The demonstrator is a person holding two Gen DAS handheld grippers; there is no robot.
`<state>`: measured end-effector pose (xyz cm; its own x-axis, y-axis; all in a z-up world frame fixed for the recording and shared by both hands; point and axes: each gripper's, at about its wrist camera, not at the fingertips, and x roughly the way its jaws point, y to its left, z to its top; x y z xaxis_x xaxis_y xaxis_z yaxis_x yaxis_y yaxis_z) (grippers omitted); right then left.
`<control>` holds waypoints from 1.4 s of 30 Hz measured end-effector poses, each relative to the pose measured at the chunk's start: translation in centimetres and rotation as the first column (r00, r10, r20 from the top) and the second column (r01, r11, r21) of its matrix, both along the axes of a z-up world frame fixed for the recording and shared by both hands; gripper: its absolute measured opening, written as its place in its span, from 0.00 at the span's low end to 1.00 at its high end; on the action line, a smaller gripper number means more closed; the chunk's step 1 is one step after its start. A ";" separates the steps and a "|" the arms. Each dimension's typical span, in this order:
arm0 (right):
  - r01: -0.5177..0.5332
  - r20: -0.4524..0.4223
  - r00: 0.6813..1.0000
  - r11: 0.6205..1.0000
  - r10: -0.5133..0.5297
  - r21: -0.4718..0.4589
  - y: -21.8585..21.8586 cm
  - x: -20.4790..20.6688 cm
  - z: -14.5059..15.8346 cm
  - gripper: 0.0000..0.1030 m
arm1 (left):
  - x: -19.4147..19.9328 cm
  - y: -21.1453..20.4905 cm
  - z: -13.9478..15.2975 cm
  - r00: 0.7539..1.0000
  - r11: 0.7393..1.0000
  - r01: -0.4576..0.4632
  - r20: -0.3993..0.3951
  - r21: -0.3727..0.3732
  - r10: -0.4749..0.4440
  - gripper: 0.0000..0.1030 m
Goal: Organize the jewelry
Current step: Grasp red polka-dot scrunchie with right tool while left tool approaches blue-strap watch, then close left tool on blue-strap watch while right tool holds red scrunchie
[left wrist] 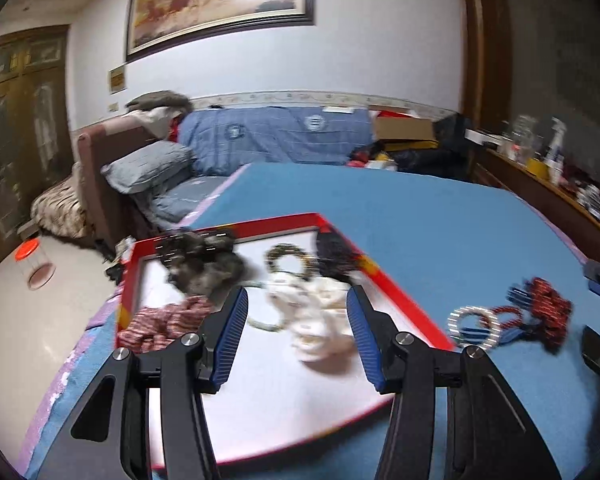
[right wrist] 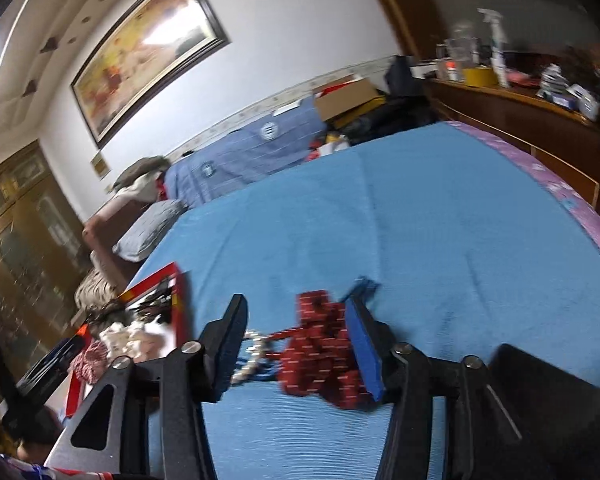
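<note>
jewelry [right wrist: 324,356], a limp red beaded tangle, is framed by the spread right gripper [right wrist: 296,344]; its bunched middle is best pinched. left gripper [left wrist: 298,320] is held spread, empty.

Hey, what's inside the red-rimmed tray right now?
Inside the red-rimmed tray: a dark scrunchie, red striped scrunchie, beaded bracelet and white piece. Anything beneath them is hidden.

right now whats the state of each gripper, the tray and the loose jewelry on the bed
left gripper: open, over the tray, holding nothing
right gripper: open, the red beaded piece between its fingers, not clamped
red-rimmed tray: lies flat on the blue bedspread, holds several pieces
red beaded piece: outside the tray, on the bedspread
silver ring bracelet: outside the tray, lying flat
</note>
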<state>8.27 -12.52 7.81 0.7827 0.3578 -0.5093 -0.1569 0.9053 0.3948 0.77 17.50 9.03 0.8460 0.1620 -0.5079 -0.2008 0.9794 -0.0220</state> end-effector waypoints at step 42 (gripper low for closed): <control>0.088 -0.040 0.996 0.977 -0.082 0.193 -4.7 0.1 -0.3 0.14 | 5.3 -19.7 -3.3 0.734 0.762 0.648 -0.255 -0.016 -0.629 0.56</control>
<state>8.42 -17.26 7.51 0.7992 0.3856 -0.4611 -0.0677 0.8200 0.5683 6.06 -2.25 5.76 0.6223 -0.3311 -0.7093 0.4826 0.8757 0.0146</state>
